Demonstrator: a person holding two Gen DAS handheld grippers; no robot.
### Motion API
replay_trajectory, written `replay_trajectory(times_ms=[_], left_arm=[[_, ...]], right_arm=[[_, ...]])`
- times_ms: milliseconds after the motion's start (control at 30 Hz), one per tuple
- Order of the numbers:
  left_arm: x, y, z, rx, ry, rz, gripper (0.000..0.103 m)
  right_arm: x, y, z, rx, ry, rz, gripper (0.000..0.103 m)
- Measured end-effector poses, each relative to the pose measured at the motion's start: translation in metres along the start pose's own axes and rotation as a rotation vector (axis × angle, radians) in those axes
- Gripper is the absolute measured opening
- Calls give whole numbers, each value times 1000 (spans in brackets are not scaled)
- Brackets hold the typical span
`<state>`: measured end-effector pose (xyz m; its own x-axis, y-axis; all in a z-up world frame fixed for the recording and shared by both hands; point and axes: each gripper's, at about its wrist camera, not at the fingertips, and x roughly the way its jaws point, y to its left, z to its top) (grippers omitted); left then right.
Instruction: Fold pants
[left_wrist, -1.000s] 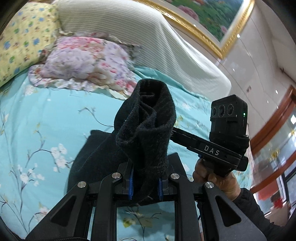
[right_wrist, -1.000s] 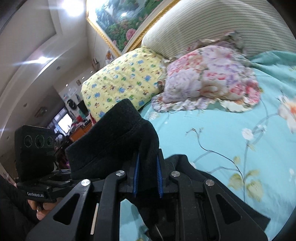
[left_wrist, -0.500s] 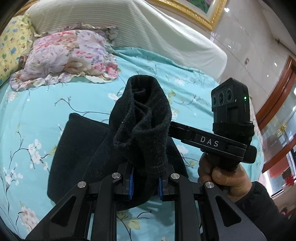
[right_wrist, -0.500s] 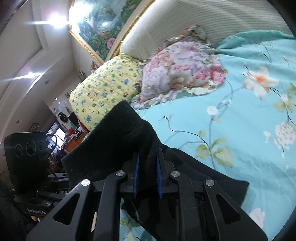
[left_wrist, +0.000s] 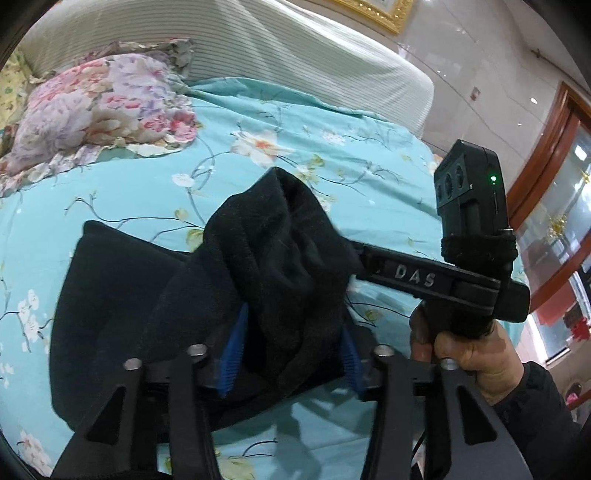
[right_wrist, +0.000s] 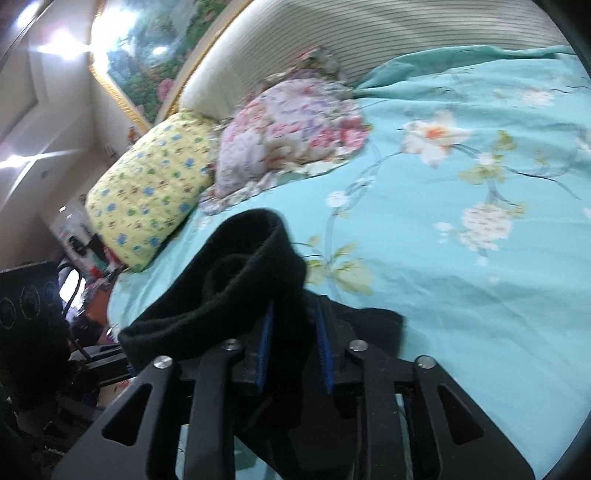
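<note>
1. A bed is being covered by a smooth turquoise sheet (left_wrist: 155, 192) printed with pale blossoms and thin dark twigs; it is being backed at the far end by a padded, ribbed cream headboard (left_wrist: 295, 48).
2. Two pillows are being rested against the headboard at the far left: a ruffled one in pink and lilac florals (left_wrist: 99, 107) and, further left in the right wrist view, a plump yellow one (right_wrist: 151, 192) dotted with blue and green.
3. The black pants (left_wrist: 122, 314), thick and fleecy, are being laid on the near part of the sheet as a folded slab, while one rolled, bunched end is being lifted between the tools.
4. The left gripper (left_wrist: 291, 358) is being opened: its ridged blue pads (left_wrist: 232, 354) are being spread apart, with the fuzzy bundle standing loosely between them.
5. The right gripper (right_wrist: 293, 354) is also being opened, more narrowly; a fold of the pants is being kept between its blue pads (right_wrist: 265, 350), and whether they are pressing on it cannot be told.
6. The right gripper's black handle, lettered in white, is being grasped by a hand (left_wrist: 469, 354) in a dark sleeve at the right of the left wrist view.
</note>
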<state>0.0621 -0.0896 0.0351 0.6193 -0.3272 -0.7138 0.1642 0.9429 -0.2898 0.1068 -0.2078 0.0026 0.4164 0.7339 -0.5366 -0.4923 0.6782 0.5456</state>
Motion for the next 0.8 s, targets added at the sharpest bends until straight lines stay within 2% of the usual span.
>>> replay_trajectory(times_ms=[200, 367, 433, 500, 633, 800], left_arm=[[2, -1, -4, 2, 13, -63, 61], [-3, 1, -5, 2, 14, -103, 65], [-8, 2, -5, -1, 10, -123, 71], [-13, 4, -5, -4, 4, -142, 73], [-26, 12, -3, -13, -24, -159, 77], [-41, 36, -2, -60, -54, -153, 78]], right_arm=[[-29, -18, -8, 85, -67, -73, 43], [-36, -17, -15, 106, -74, -101, 49], [-37, -15, -16, 114, -75, -113, 53], [-38, -15, -17, 120, -78, -134, 62], [-44, -16, -20, 153, -86, -180, 65], [-57, -24, -26, 224, -118, -223, 70]])
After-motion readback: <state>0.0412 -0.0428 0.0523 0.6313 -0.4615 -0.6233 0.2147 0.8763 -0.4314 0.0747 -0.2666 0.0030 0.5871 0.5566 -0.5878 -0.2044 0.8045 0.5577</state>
